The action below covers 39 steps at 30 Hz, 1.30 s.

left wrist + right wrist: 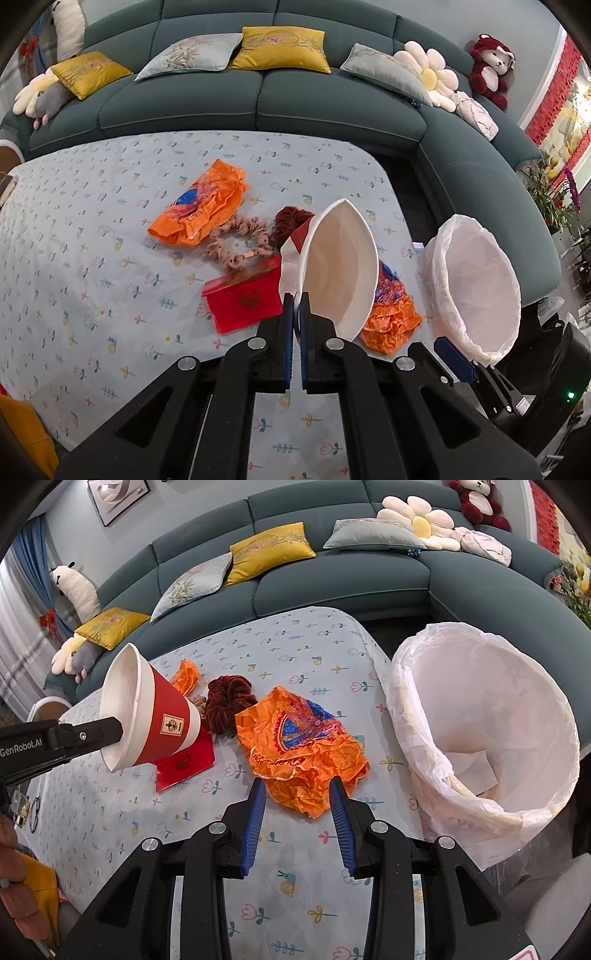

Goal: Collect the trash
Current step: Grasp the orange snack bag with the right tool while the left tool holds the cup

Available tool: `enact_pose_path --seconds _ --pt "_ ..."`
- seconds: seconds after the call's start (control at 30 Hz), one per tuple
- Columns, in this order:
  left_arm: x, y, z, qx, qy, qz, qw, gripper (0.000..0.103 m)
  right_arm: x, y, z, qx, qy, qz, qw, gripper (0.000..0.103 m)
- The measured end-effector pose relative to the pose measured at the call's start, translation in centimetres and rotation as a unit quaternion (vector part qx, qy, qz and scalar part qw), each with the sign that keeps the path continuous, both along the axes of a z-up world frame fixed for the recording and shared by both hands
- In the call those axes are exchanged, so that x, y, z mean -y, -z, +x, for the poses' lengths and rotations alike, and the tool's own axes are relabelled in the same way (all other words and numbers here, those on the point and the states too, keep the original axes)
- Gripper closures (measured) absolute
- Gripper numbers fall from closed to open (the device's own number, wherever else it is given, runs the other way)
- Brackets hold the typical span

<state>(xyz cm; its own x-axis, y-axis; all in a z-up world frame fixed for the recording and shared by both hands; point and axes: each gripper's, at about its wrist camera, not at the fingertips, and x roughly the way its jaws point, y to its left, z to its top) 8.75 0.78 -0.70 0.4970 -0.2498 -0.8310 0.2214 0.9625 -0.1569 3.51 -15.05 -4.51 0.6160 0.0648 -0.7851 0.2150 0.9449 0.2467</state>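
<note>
Trash lay scattered on the counter (110, 812), which was covered with a floral-print cloth. The left claw (295, 299) was clamped on the rim of a red-and-white paper cup (151, 716), held tilted above the counter with its open mouth toward the near left side. The right claw (297, 786) stood with its fingers apart, poised at the near edge of a crumpled orange wrapper (303, 753) lying toward the counter's right edge. A second orange wrapper (199, 210) lay further back, toward the counter's middle. A flat red packet (242, 299) rested beneath the raised cup. A pink scrunchie (236, 243) and a dark red scrunchie (229, 701) lay just behind it. A bin lined with a white bag (487, 738) stood just beyond the counter's right edge, with paper visible at its bottom.
</note>
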Motion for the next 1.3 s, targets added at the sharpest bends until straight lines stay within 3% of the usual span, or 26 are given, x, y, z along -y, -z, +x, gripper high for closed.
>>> enact_pose_path --seconds 0.3,0.4,0.8,1.07,1.1,1.3 --pt "0.0 0.5 1.7 0.001 0.009 -0.008 0.9999 0.100 0.8 0.8 1.9 -0.006 0.005 -0.003 1.000 0.068" --pt "-0.1 0.8 2.2 0.000 0.008 -0.007 0.9999 0.100 0.7 1.1 2.6 -0.003 0.007 -0.005 1.000 0.053" --pt "-0.2 1.8 3.7 -0.008 0.006 -0.009 0.9999 0.100 0.0 4.4 5.3 -0.046 -0.009 -0.002 0.999 0.053" --pt "0.3 1.6 3.3 -0.006 0.014 -0.004 0.9999 0.100 0.1 5.0 5.2 -0.048 -0.013 0.016 0.999 0.080" --pt "0.4 1.5 3.2 -0.005 0.015 -0.004 0.9999 0.100 0.1 4.9 5.1 -0.047 -0.017 0.021 0.999 0.091" --pt "1.1 0.4 2.8 0.008 0.024 0.003 0.9997 0.100 0.0 3.2 4.5 -0.018 -0.020 0.021 0.999 0.092"
